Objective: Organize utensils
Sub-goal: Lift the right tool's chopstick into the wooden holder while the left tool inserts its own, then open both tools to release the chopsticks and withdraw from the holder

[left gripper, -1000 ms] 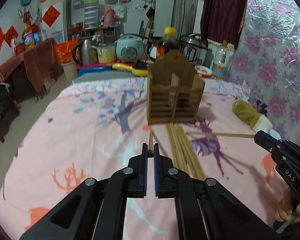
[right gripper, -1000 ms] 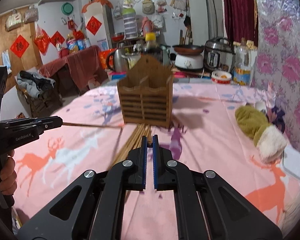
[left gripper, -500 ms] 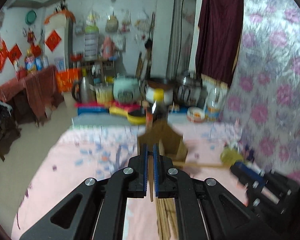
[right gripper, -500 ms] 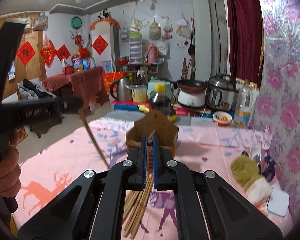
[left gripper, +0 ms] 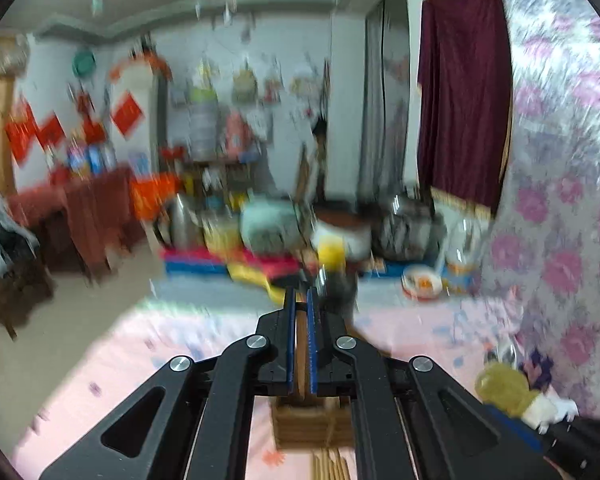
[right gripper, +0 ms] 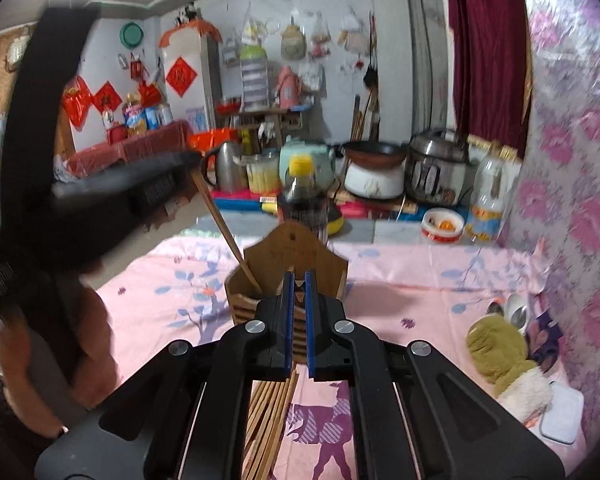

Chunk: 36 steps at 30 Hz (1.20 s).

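A slatted wooden utensil holder [right gripper: 288, 264] stands on the pink table; in the blurred left wrist view it [left gripper: 312, 424] shows below my jaws. My left gripper [left gripper: 299, 344] is shut on a wooden chopstick [left gripper: 300, 360]. In the right wrist view the left gripper [right gripper: 192, 160] is raised at the left, and its chopstick [right gripper: 226, 232] slants down with its lower end inside the holder's left compartment. My right gripper [right gripper: 297, 320] is shut with nothing visible between its pads, in front of the holder. Several loose chopsticks [right gripper: 268, 420] lie on the cloth beneath it.
A dark sauce bottle with a yellow cap [right gripper: 302, 196] stands just behind the holder. A plush toy [right gripper: 504, 356] and a white lidded box [right gripper: 560, 412] lie at the right. Pots, a kettle and cookers [right gripper: 436, 172] crowd the far edge. A floral-covered wall [right gripper: 572, 160] runs along the right.
My left gripper has lifted its chopstick off the table, tipped it upright and brought its lower end into the holder. The right gripper has risen and stays shut.
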Tool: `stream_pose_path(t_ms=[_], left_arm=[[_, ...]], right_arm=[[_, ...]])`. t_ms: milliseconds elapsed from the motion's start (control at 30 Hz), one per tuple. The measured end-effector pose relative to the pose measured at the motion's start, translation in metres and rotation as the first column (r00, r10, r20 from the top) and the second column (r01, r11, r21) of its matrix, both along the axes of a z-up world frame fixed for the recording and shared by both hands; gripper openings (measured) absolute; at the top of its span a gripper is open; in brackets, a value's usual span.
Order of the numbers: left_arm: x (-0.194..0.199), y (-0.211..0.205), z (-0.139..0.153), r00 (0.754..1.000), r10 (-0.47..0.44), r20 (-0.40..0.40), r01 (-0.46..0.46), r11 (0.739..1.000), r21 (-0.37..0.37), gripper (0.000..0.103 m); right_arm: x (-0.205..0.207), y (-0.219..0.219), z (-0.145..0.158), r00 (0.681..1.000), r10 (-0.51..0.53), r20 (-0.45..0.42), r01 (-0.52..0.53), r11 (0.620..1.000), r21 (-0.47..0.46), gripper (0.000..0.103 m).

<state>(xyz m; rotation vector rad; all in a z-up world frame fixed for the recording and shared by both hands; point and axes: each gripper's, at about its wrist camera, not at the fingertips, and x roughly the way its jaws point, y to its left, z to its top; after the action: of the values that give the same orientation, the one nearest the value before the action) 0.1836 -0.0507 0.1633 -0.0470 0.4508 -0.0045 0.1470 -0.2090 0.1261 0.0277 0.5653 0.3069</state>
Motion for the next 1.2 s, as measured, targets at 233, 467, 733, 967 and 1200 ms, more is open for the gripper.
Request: stream_pose_path(t_ms=[233, 467, 733, 967, 1200], left_arm=[[-0.023, 0.023, -0.036, 0.995, 0.087, -0.048, -0.088, 0.996, -0.007, 0.081], [-0.086, 0.029, -0.075, 0.997, 0.074, -0.011, -0.072, 0.992, 0.106, 0.097], [-0.077, 0.057, -0.164, 0.945, 0.043, -0.325, -0.01, 0.995, 0.102, 0.097], [-0.072, 0.057, -0.187, 0.892, -0.057, -0.448, 0.061, 0.998, -0.004, 0.097], [-0.068, 0.035, -0.206, 0.857, -0.088, -0.508, 0.132, 0.99, 0.05, 0.097]], right_arm=[[-0.007, -0.021, -0.017, 0.999, -0.032, -0.002, 0.032, 0.995, 0.09, 0.015], [-0.051, -0.04, -0.049, 0.999, -0.042, 0.005, 0.04, 0.982, 0.186, 0.052], [-0.025, -0.022, -0.133, 0.938, 0.078, -0.337, -0.026, 0.987, 0.156, 0.085], [-0.022, -0.002, -0.154, 0.931, -0.012, -0.366, -0.006, 0.999, -0.048, 0.085], [-0.01, -0.031, -0.16, 0.915, -0.09, -0.394, 0.095, 0.995, -0.008, 0.085]])
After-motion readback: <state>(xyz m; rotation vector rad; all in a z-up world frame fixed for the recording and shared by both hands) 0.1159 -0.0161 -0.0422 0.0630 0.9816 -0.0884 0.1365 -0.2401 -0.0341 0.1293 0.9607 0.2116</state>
